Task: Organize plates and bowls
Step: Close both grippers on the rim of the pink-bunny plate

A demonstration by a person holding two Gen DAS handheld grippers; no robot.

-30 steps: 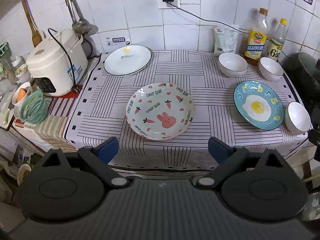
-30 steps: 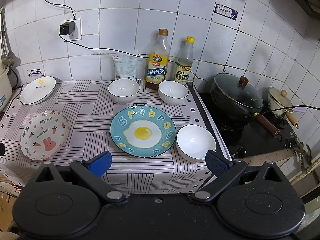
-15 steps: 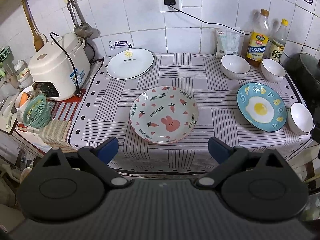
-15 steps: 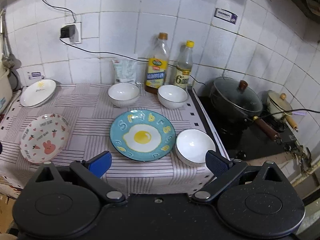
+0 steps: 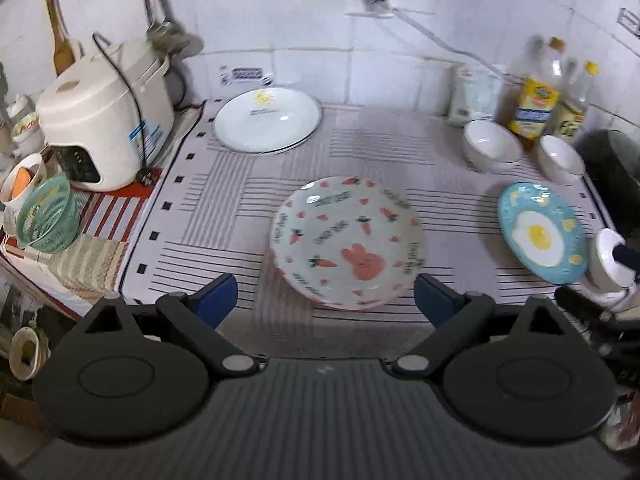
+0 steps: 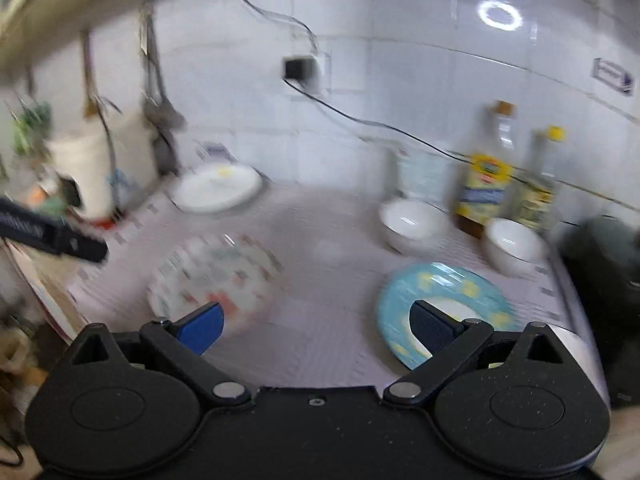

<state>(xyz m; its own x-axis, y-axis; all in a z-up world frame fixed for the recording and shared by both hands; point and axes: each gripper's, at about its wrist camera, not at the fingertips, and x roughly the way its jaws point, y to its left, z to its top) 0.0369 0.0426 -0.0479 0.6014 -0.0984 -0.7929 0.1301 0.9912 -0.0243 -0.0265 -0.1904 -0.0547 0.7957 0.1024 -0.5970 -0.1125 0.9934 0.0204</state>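
Both jaws wide; left gripper [image 5: 326, 300] just before (not touching) rabbit plate [image 5: 347, 242].

A home kitchen. White glazed wall tiles [image 5: 280, 20] back a tabletop [image 5: 224, 208] covered in a striped cloth. A white rice cooker [image 5: 104, 116] stands at the left, with a ladle [image 5: 160, 20] and a wooden spatula [image 5: 56, 28] hanging above it. Two oil bottles [image 5: 536, 92] stand by the wall, a dark cooking pot [image 5: 612, 168] sits at the right, and plates [image 5: 267, 119] and bowls [image 5: 492, 151] lie on the cloth.
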